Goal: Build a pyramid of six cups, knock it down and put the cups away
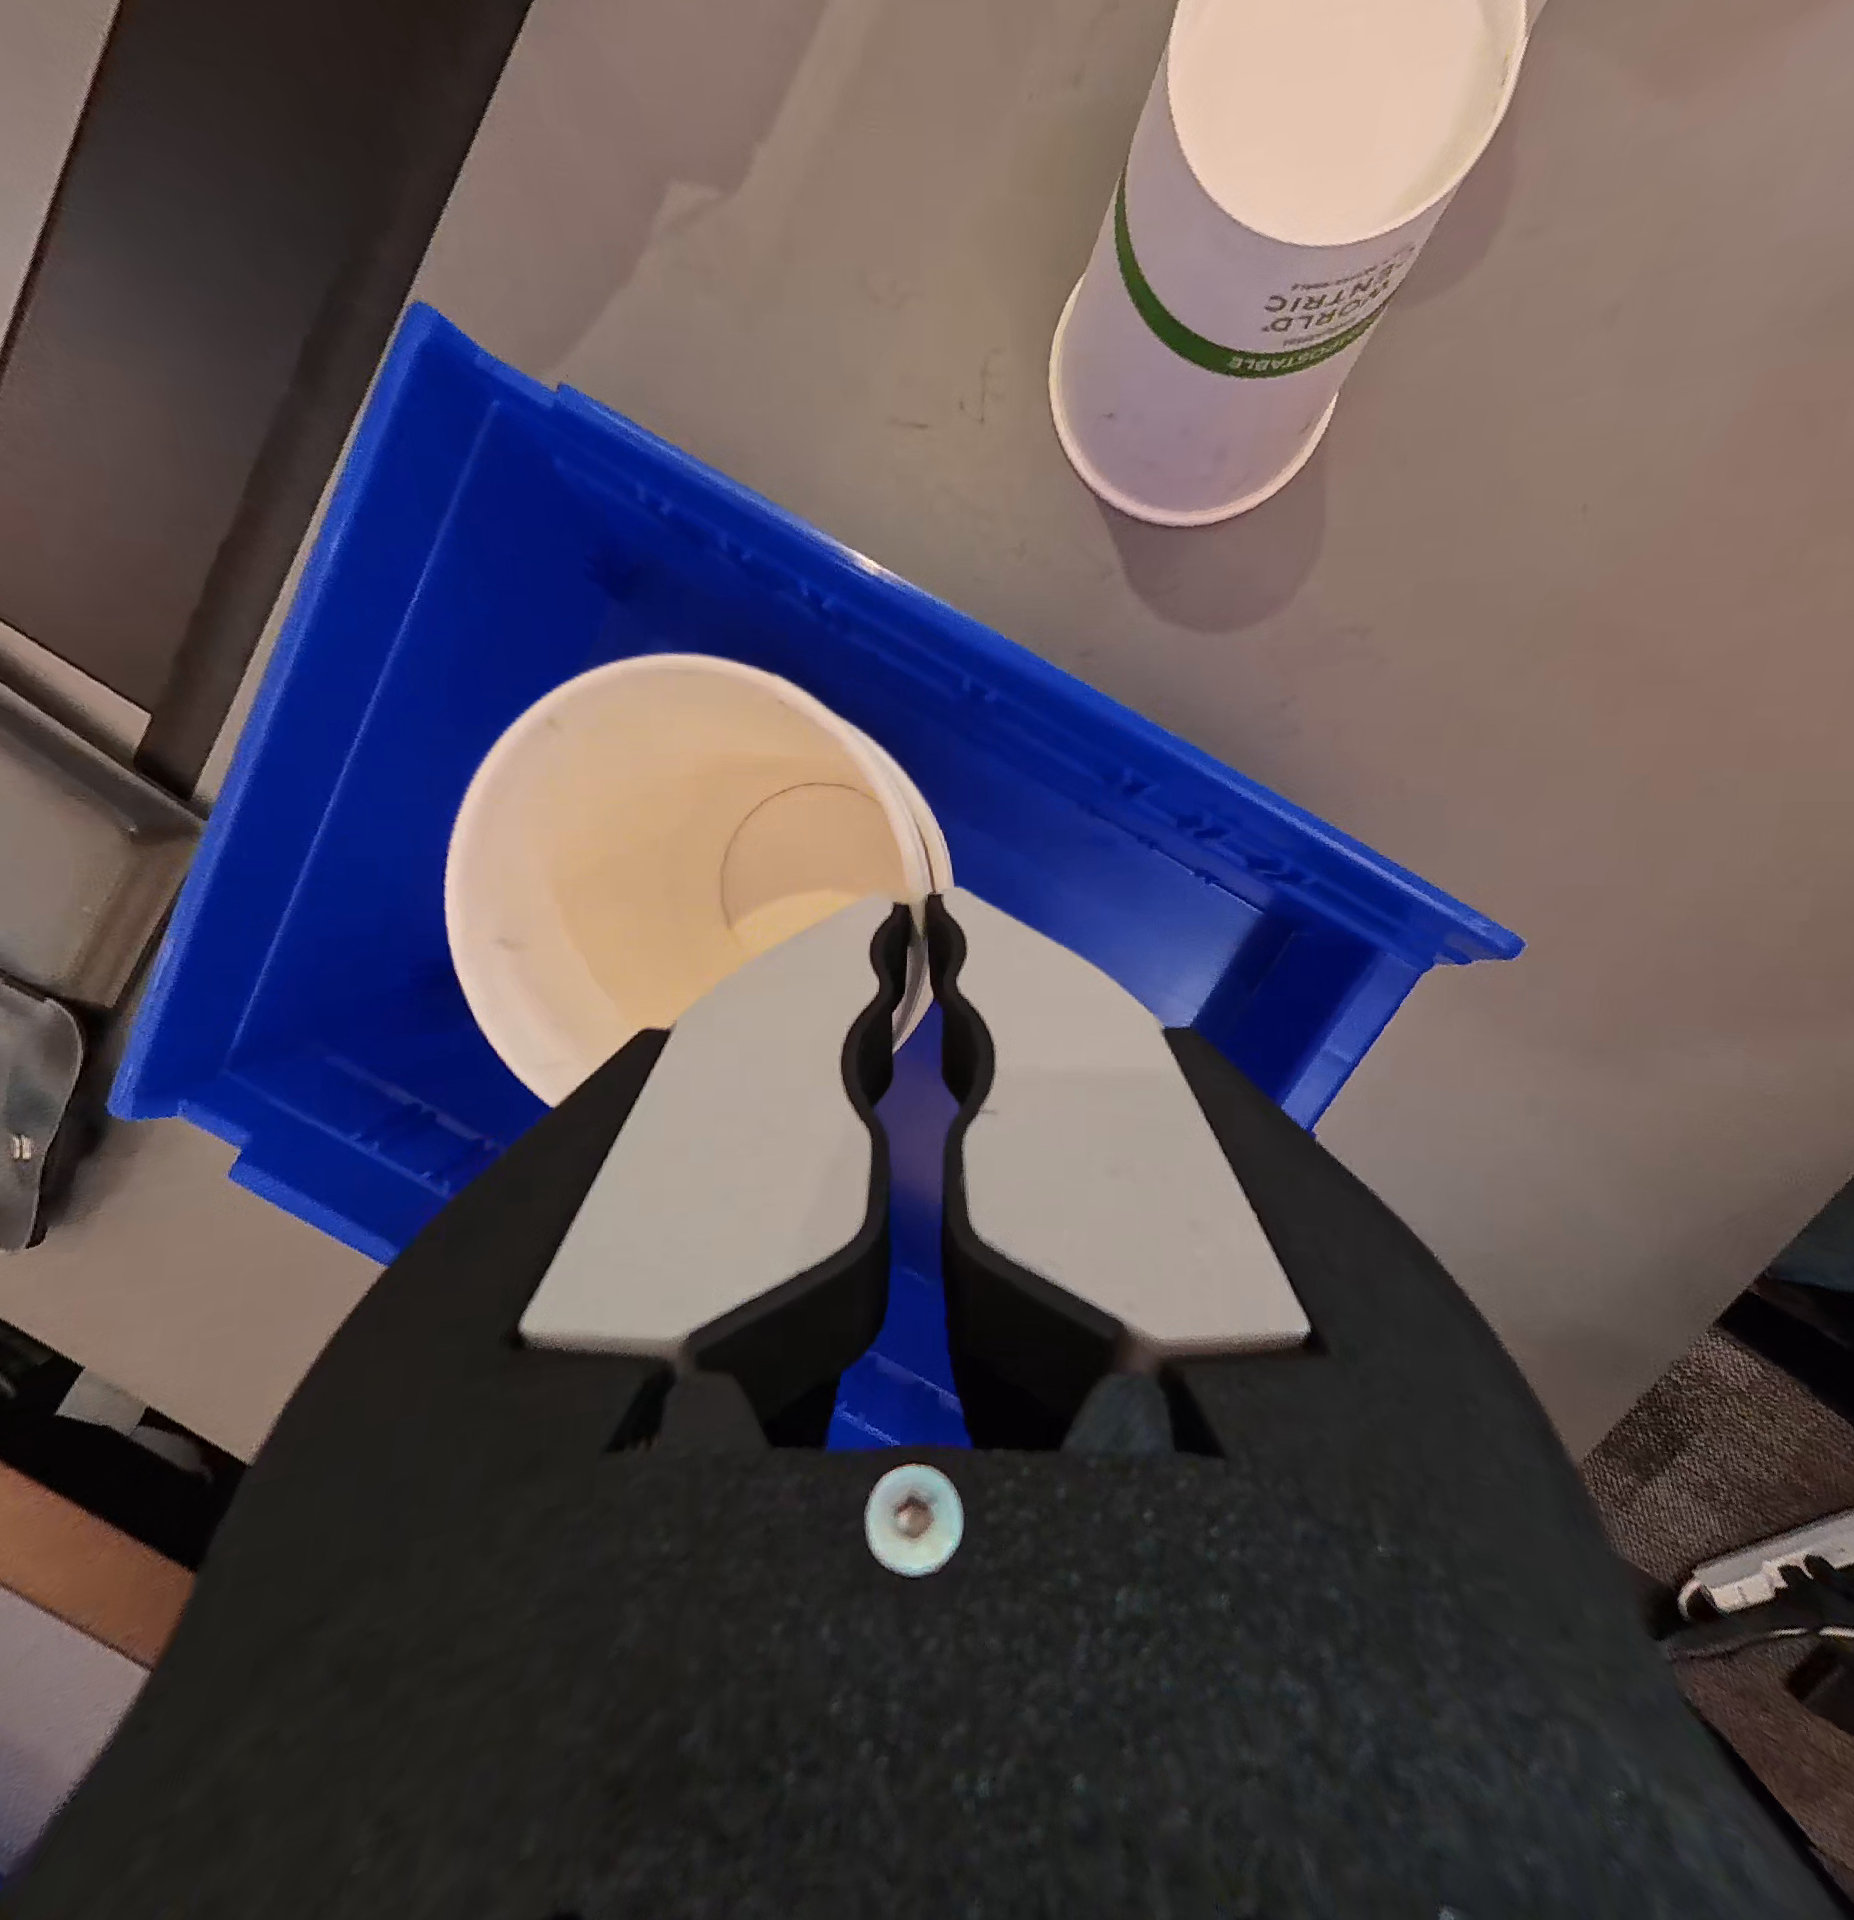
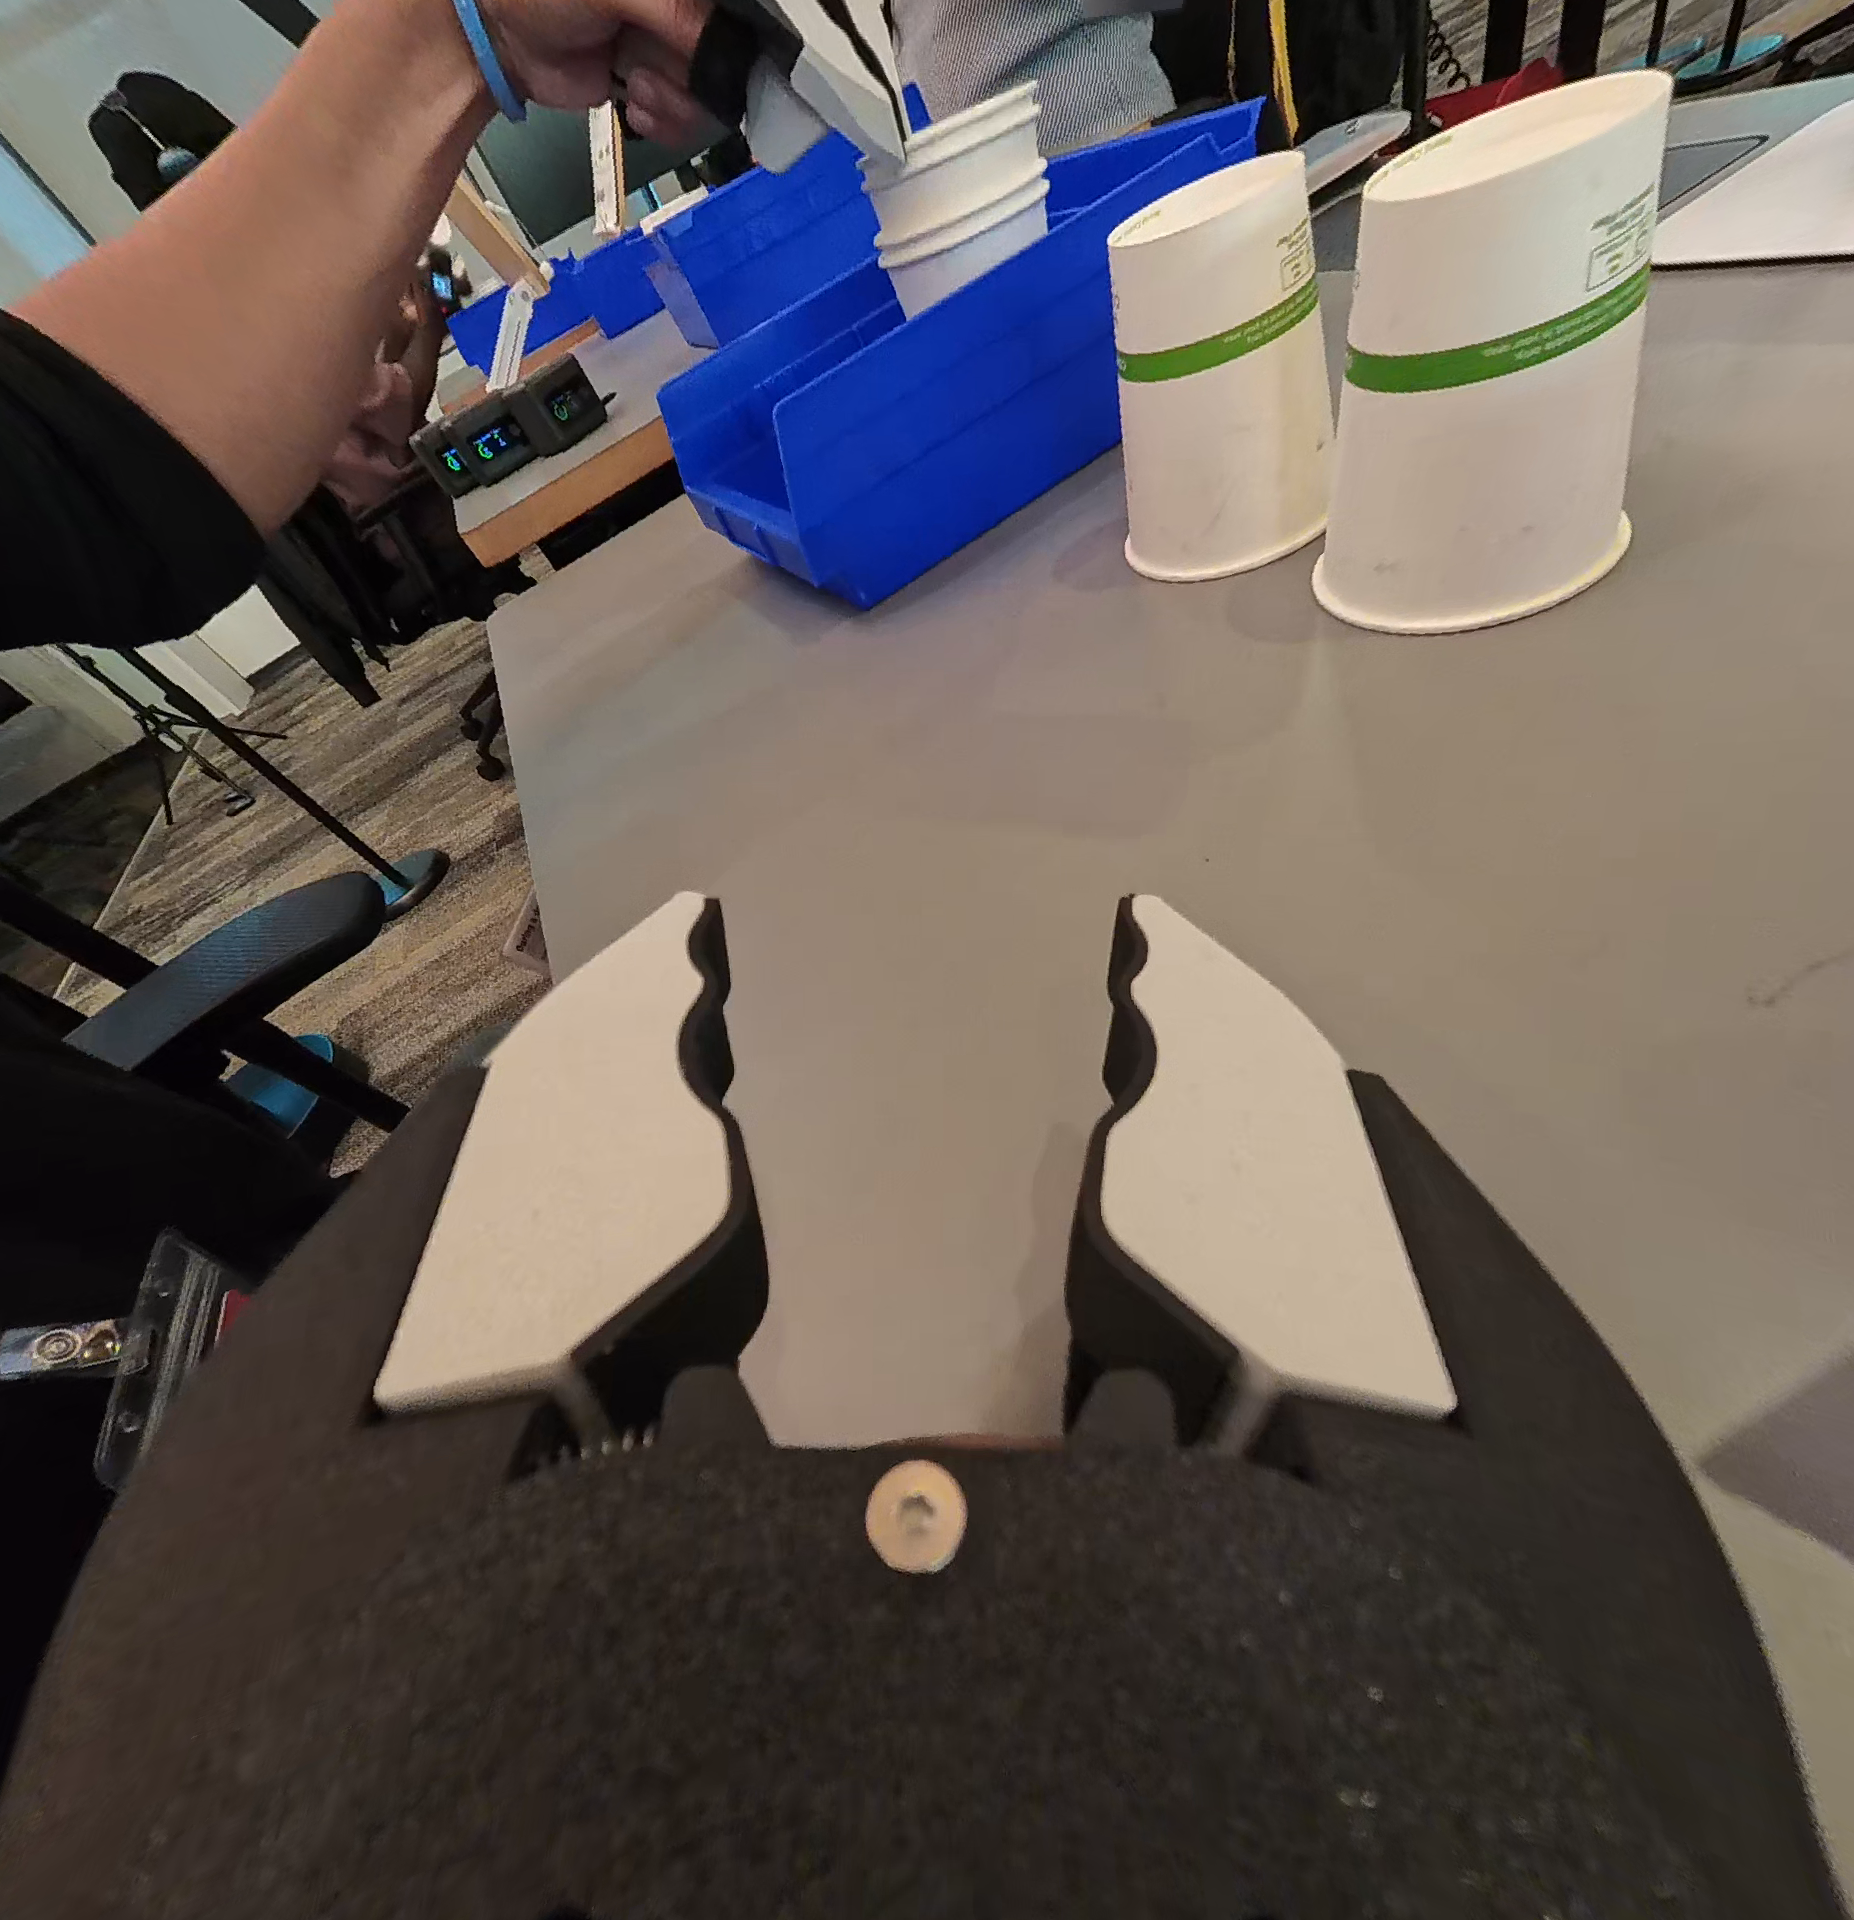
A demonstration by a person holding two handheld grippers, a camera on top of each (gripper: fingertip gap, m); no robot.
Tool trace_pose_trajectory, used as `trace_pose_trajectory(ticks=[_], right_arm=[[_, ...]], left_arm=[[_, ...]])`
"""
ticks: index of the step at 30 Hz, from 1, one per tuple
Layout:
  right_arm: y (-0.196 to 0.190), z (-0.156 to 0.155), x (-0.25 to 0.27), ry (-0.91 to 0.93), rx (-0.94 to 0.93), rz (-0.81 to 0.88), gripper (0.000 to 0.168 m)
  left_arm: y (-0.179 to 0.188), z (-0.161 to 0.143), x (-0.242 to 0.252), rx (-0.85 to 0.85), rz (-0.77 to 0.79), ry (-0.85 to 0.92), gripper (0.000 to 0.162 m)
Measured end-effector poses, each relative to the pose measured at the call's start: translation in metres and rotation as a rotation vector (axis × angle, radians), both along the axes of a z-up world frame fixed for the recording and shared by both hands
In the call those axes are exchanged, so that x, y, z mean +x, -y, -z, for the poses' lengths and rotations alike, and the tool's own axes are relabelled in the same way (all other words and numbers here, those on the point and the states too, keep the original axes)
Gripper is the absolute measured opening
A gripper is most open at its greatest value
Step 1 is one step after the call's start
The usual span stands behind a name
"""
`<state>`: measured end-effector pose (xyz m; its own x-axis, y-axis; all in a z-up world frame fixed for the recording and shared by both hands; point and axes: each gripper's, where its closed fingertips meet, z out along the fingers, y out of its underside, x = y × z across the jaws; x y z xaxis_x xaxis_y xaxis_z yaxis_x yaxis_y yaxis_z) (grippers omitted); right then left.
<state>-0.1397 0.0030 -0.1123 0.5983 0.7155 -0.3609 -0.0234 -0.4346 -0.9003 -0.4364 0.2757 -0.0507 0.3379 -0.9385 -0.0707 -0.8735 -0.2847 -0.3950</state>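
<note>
Left gripper [image 1: 921,909] clenched on rim of nested cup stack [image 1: 684,862], held mouth-up over blue bin [image 1: 403,582] (rim pinch keeps stack hanging straight, probably for lifting next cup out). Two cups [image 2: 1219,364] [image 2: 1494,353] stand inverted on grey table [image 2: 1006,748] beside bin, likely pyramid base. Right gripper [image 2: 918,914] released, empty, low over table.

A grey table [image 2: 1006,727] carries a blue bin [image 2: 933,416] and two upturned cups [image 2: 1219,416].

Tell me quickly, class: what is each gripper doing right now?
Left gripper: closed on the rim of the nested cup stack over the blue bin.
Right gripper: open, empty, above the table.
</note>
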Motion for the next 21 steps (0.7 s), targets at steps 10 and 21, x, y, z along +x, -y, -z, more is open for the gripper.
trace_pose_trajectory(ticks=[10,21], right_arm=[[0.001,-0.001,-0.006,0.02,0.001,-0.02,0.07],[0.005,0.001,-0.01,0.032,-0.003,-0.036,0.07]], left_arm=[[0.006,-0.012,0.005,-0.051,0.013,0.044,0.003],[0.008,-0.018,0.0,-0.09,0.004,0.024,0.003]])
